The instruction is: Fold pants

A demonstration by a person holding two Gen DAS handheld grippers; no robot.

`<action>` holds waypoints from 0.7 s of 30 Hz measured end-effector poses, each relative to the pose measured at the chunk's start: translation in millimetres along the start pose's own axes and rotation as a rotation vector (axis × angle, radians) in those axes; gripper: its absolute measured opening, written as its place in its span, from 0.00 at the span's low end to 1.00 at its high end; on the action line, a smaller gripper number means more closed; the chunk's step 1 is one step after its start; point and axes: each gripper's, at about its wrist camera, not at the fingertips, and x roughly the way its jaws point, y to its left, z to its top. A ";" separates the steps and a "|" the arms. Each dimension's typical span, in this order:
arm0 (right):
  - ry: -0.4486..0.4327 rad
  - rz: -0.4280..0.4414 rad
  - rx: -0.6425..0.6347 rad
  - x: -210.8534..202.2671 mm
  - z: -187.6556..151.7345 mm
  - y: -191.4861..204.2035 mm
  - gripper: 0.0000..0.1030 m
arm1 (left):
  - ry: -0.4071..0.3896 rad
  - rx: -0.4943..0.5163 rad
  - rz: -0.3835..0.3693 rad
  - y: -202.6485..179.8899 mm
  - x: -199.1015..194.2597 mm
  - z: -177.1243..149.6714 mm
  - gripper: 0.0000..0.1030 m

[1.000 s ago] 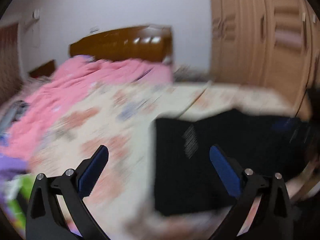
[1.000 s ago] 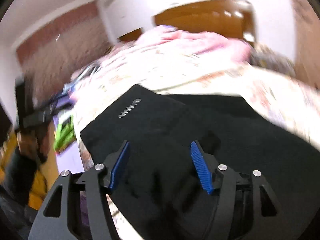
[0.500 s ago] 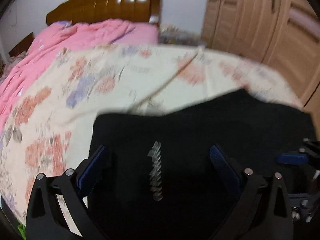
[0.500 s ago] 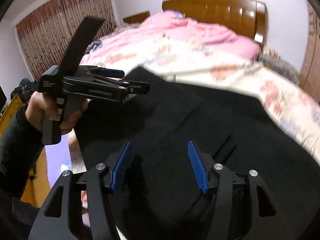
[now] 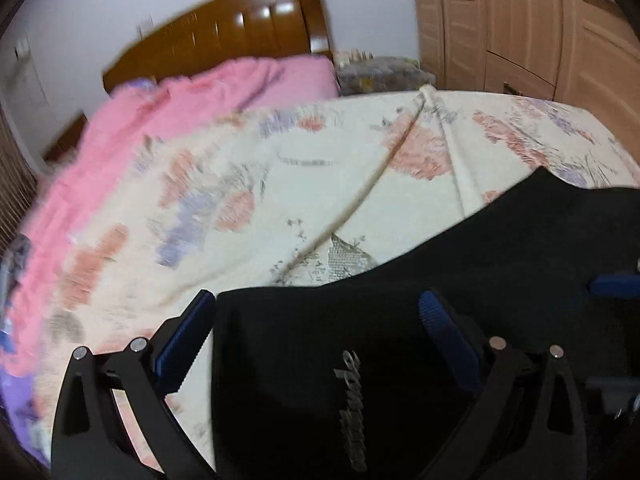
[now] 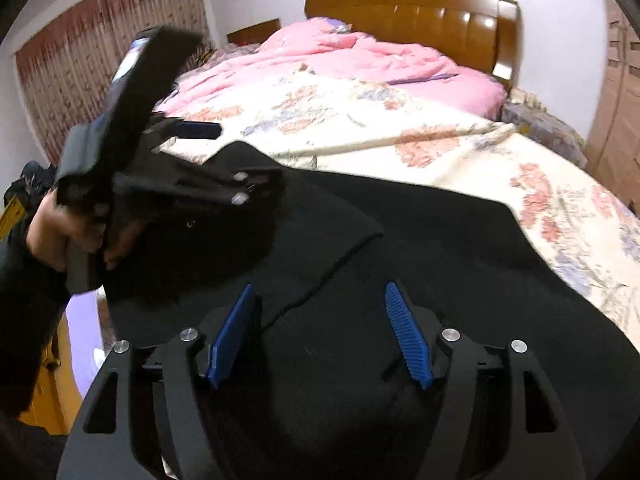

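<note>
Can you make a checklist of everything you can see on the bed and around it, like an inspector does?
Surface: bed with floral sheet, creased.
Job's things: black pants spread flat on the sheet; silver lettering near one edge.
Clutter: pink quilt bunched by the headboard.
Grippers: left gripper open over the pants' edge; right gripper with jaws opening above the fabric, nothing gripped.
Cables: nothing seen.
Surroundings: wooden wardrobe, curtains, white wall.
</note>
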 end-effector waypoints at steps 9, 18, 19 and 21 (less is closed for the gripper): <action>-0.019 -0.001 -0.016 -19.2 -37.1 6.4 0.74 | 0.042 -0.131 0.027 8.9 -32.2 -76.7 0.99; -0.021 -0.021 0.049 -22.8 -39.1 -1.3 0.81 | 0.030 -0.210 -0.007 16.1 -28.2 -87.7 0.99; -0.032 -0.043 0.048 -27.4 -38.4 -0.2 0.81 | 0.029 -0.212 -0.006 16.1 -28.2 -87.9 0.99; -0.056 -0.056 0.039 -37.2 -37.9 3.2 0.82 | 0.030 -0.210 -0.001 15.4 -28.5 -86.9 0.99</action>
